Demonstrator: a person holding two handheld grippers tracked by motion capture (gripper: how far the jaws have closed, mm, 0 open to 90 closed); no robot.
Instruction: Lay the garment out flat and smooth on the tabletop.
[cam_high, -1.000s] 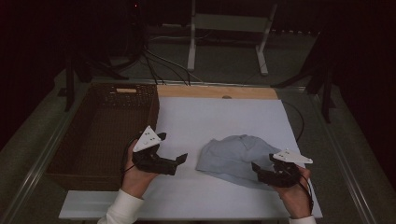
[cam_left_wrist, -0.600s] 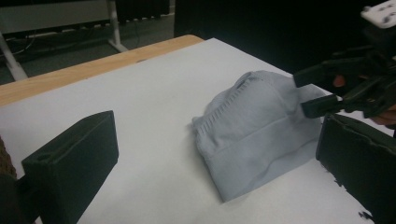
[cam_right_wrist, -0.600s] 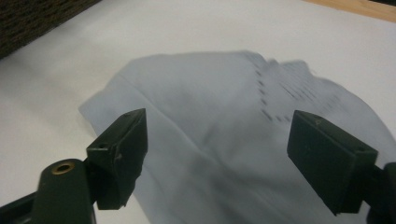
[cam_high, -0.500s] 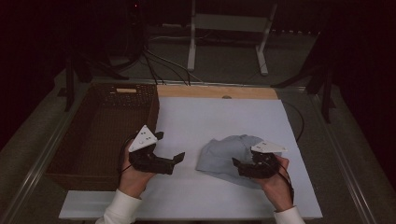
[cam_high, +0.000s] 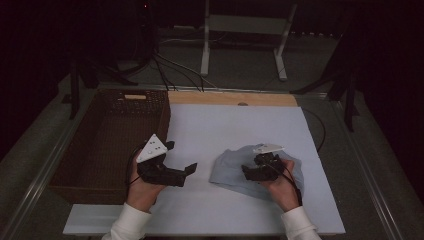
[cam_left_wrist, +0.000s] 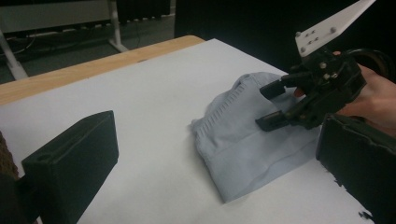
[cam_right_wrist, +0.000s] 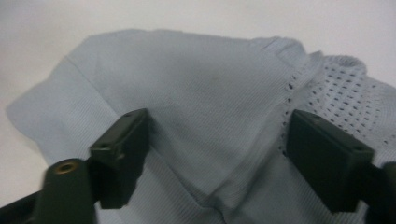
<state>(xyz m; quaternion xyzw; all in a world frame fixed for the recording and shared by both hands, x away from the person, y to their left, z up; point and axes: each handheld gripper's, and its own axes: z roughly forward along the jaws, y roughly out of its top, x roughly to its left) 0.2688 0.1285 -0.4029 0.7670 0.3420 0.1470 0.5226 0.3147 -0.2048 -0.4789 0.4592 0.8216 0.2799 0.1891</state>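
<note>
The cloth (cam_high: 235, 167), pale blue and crumpled, lies on the white sheet (cam_high: 240, 125) right of centre, well apart from the basket (cam_high: 107, 135) at the left. The right gripper (cam_high: 248, 172) hangs low over the cloth, its 2 jaws spread wide and gripping nothing. The left gripper (cam_high: 192, 167) hovers beside the cloth, jaws wide apart, empty.

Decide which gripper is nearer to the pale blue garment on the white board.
Right. The right gripper hangs over the pale blue garment, open; the left gripper sits off its left edge, apart, open.
</note>
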